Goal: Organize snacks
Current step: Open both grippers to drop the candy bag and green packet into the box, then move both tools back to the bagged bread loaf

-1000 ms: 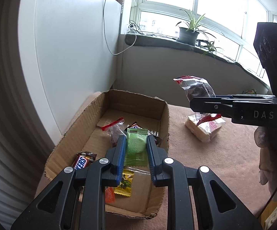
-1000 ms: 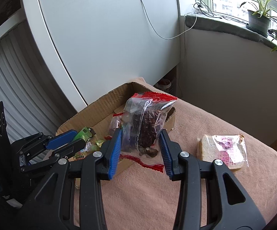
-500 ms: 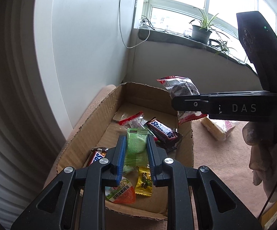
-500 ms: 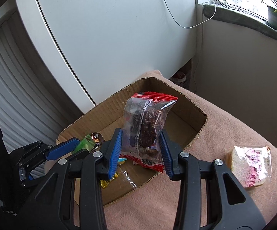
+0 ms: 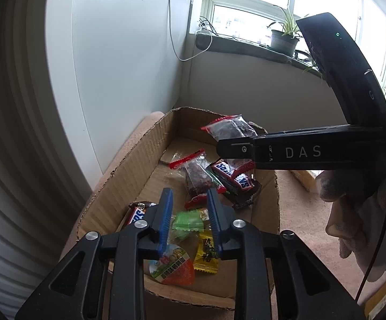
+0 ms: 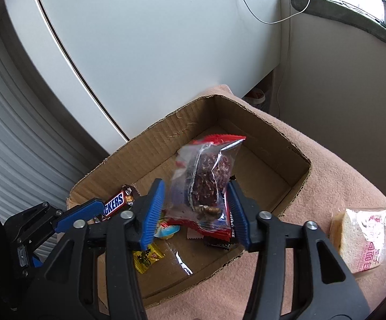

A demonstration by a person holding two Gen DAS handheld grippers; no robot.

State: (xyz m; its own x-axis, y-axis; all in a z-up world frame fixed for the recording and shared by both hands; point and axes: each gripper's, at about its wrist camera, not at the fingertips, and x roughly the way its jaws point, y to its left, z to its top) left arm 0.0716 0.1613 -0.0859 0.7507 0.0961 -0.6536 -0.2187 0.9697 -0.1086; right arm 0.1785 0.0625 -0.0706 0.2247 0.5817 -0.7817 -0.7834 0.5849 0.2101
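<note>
Right wrist: claw (image 6: 195, 210) just opened (loose) around date bag (image 6: 206, 181).

Your left gripper (image 5: 189, 218) camera looks steeply down, close over the cardboard box (image 5: 129, 165); your right gripper (image 6: 195, 210) camera does likewise, both sharing its inside.

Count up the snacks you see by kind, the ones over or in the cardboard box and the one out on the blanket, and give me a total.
Snickers bars: 2
Clear red-edged bags of dark snack: 2
Green packet: 1
Yellow candy: 1
Jelly cup: 1
Wrapped bread: 1
Total: 8
</note>
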